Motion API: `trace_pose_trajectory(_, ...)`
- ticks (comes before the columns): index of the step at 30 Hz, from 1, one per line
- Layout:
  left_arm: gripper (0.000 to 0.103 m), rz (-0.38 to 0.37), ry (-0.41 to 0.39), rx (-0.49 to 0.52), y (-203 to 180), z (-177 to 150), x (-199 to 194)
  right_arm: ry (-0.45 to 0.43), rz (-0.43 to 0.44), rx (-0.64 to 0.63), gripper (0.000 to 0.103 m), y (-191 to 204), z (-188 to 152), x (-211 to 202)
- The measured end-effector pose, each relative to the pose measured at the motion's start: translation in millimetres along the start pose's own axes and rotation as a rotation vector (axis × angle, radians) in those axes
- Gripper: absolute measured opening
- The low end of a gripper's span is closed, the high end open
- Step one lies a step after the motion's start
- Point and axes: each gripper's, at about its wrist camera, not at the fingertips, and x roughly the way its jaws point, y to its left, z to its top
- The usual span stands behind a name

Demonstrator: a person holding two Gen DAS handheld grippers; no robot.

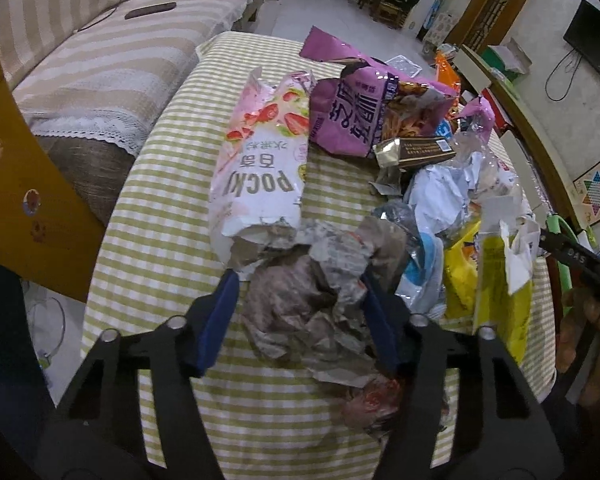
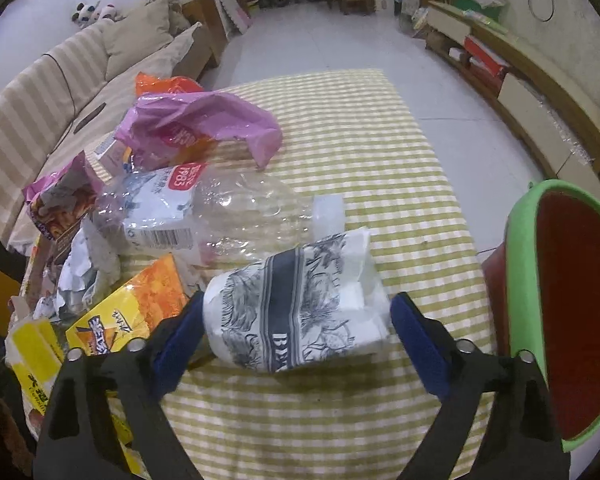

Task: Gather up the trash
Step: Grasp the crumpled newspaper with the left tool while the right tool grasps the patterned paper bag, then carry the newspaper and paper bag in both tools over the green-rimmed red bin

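- Checked green-and-white cloth (image 2: 340, 128) covers a low table in a living room, with a striped sofa (image 1: 100, 40) along the left side.
- Left gripper (image 1: 300, 276): its blue fingers (image 1: 216, 320) sit on either side of a crumpled brownish wrapper (image 1: 308, 300) at the near edge of the pile — touching it, though I cannot tell whether they are squeezing yet.
- That wad looks feather-light and soft; it will crush rather than resist, so a bite across its thick middle should hold best.
- Just beyond it lies the pink Pocky bag (image 1: 260, 160), then a purple snack bag (image 1: 352, 116) and more loose packaging to the right.
- Right gripper (image 2: 296, 308): fingers spread, with a white paper cup (image 2: 300, 316) printed in dark blue lying on its side between them; the left pad seems to touch, the right stands just apart.
- Thin paper, easily dented — grip the barrel gently.
- Behind it, a crushed clear bottle (image 2: 220, 208).
- Far right, the green-rimmed bin (image 2: 532, 280) stands open beside the table.
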Motion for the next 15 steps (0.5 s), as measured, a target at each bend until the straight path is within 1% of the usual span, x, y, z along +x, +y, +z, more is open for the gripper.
trace_pose_trajectory(2, 0.050, 0.000, 0.000, 0.014, -3.7, -0.8, 0.2, 0.000, 0.004, 0.002, 0.076, 0.1, -1.5, -1.4)
trace_pose_trajectory(5, 0.047, -0.002, 0.001, 0.021, -5.4, -2.6, -0.1, 0.005, 0.023, 0.004, 0.076, -1.5, -3.8, -3.9)
trace_pose_trajectory(8, 0.043, -0.003, 0.000, 0.020, -5.8, -1.7, -2.4, -0.016, 0.034, 0.000, 0.074, -0.7, -7.4, -12.5)
trace_pose_trajectory(12, 0.042, 0.003, -0.009, 0.028, -8.2, -2.0, -10.2, -0.036, 0.043, -0.011, 0.074, 5.1, -8.4, -26.3)
trace_pose_trajectory(15, 0.042, 0.013, -0.031, 0.036, -10.4, -1.1, -21.5, -0.061, 0.050, -0.016, 0.074, 8.7, -8.0, -41.7)
